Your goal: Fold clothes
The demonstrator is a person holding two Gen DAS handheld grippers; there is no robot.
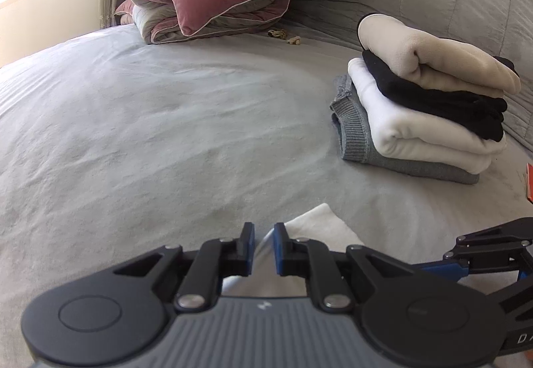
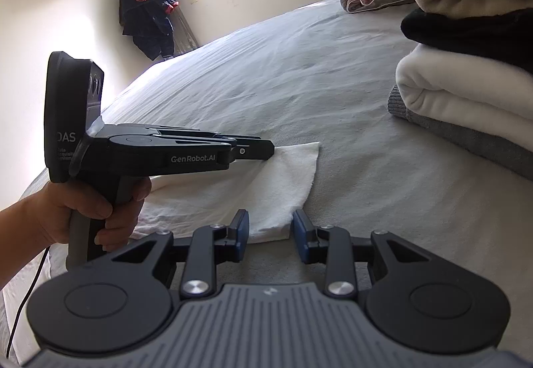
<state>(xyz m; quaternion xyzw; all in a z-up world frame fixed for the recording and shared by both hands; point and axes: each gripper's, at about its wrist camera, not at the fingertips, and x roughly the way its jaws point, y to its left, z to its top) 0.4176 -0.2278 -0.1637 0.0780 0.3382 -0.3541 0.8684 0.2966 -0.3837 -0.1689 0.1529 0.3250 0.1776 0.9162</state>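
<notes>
Your left gripper [image 1: 264, 246] has a narrow gap, thin white cloth [image 2: 266, 188] edge between its pads. Your right gripper [image 2: 270, 236] sits wider open at that cloth's near corner, gripping nothing. The cloth lies flat on the pale grey bedsheet [image 1: 150, 121]. One stack of four folded garments [image 1: 429, 108] is nearby.

Flat white cloth garment [image 2: 266, 188]: near part hidden under black left gripper [image 1: 264, 246] in left wrist view. Stack of folded cream, black, white and grey clothes [image 2: 466, 74]: cut off at right edge, right wrist view. Small tan objects [image 1: 286, 36] by pillow: too small to identify.
</notes>
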